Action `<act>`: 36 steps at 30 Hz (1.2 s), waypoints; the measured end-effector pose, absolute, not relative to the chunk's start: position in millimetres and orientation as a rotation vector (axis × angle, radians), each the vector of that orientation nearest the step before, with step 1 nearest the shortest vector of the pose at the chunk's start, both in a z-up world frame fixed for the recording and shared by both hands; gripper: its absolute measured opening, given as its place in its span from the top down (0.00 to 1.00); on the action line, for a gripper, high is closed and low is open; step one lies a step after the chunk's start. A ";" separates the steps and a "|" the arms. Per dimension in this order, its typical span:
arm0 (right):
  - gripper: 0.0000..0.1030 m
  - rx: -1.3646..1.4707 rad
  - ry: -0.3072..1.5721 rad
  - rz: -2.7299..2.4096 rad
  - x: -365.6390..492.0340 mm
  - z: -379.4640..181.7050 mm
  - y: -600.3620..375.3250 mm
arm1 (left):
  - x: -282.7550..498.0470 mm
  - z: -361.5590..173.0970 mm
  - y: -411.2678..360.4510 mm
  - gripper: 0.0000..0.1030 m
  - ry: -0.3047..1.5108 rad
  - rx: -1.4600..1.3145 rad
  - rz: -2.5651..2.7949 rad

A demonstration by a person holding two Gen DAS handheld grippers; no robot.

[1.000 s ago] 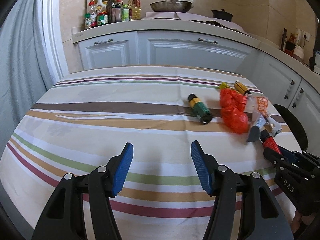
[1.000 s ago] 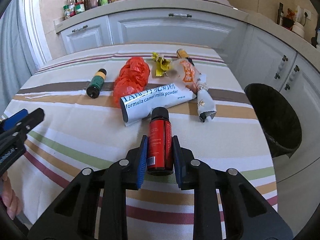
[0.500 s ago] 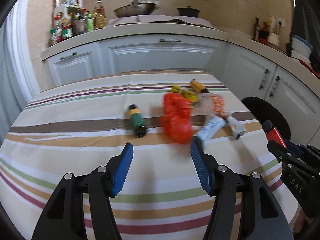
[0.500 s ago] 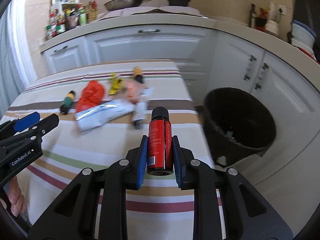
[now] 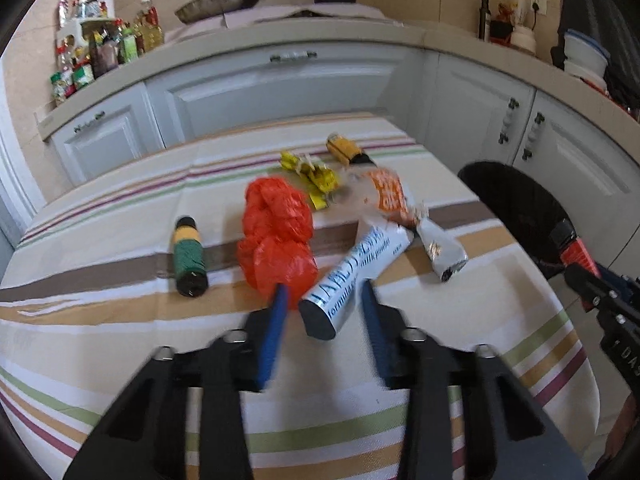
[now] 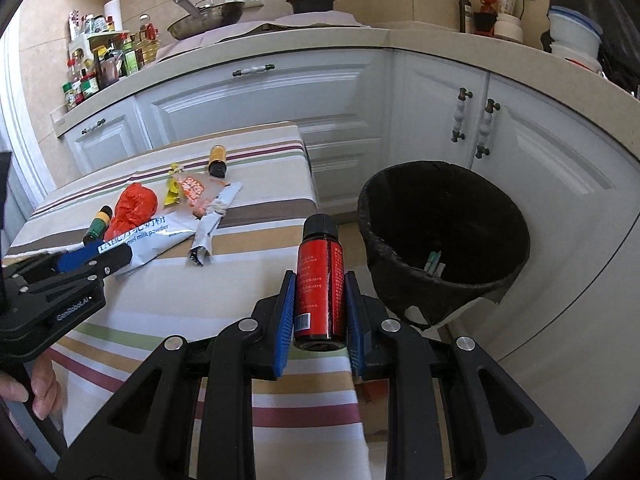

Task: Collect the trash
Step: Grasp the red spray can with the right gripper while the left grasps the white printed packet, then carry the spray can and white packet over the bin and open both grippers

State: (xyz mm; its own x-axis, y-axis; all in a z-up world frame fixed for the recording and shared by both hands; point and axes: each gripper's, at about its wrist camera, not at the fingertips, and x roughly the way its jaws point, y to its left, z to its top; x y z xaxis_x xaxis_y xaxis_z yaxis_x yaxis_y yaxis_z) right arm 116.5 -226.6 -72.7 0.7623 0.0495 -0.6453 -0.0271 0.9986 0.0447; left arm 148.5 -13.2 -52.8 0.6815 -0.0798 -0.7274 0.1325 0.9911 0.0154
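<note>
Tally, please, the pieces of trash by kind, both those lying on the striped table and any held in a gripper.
Small bottles: 3 – green bottle, orange bottle, red bottle held in the right gripper
Plastic bags: 1 – red plastic bag
Packets and wrappers: 4 – milk powder packet, orange snack bag, yellow wrapper, silver wrapper
Total: 8

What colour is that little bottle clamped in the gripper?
Red bottle with a black cap; clearest in the right wrist view.

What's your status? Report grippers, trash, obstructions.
Right gripper shut on red bottle, near black bin. Left gripper closing around milk powder sachet, not gripped. Nothing blocking.
</note>
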 end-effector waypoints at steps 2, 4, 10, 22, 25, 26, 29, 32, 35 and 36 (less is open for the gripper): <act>0.78 0.037 0.701 0.041 116.3 -72.9 -228.6 | 148.4 -54.0 -13.1 0.79 0.821 0.065 -0.130; 0.78 0.041 0.700 0.041 116.4 -73.2 -230.4 | 145.7 -52.6 -14.5 0.84 0.812 0.070 -0.140; 0.78 0.043 0.694 0.042 114.6 -72.5 -230.4 | 136.6 -52.2 -17.0 0.97 0.804 0.067 -0.142; 0.78 0.038 0.644 0.036 105.8 -58.5 -236.4 | 107.0 -23.2 -24.5 0.99 0.719 0.032 -0.161; 0.78 0.032 0.621 0.022 105.4 -51.9 -243.0 | 106.7 -11.8 -32.5 0.99 0.690 0.029 -0.179; 0.78 0.029 0.614 0.017 105.6 -50.3 -245.3 | 107.6 -7.8 -36.5 0.99 0.677 0.028 -0.185; 0.78 0.022 0.584 -0.015 109.2 -43.0 -257.6 | 113.6 1.0 -51.9 0.99 0.647 0.034 -0.209; 0.78 0.022 0.555 -0.044 115.2 -36.3 -271.3 | 122.0 6.1 -70.1 0.99 0.624 0.040 -0.234; 0.78 0.015 0.527 -0.074 123.1 -30.0 -286.2 | 132.4 8.9 -90.7 0.99 0.608 0.044 -0.253; 0.78 0.012 0.516 -0.085 126.1 -27.7 -291.4 | 134.8 9.7 -95.7 0.99 0.603 0.045 -0.257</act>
State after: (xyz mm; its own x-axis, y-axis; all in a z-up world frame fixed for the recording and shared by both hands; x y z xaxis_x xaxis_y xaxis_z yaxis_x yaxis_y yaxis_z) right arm 126.1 -291.4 -27.7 0.8663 -0.0784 -0.4933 0.0844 0.9964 -0.0101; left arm 134.8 -95.7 9.7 0.7925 -0.2260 -0.5665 0.2524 0.9671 -0.0328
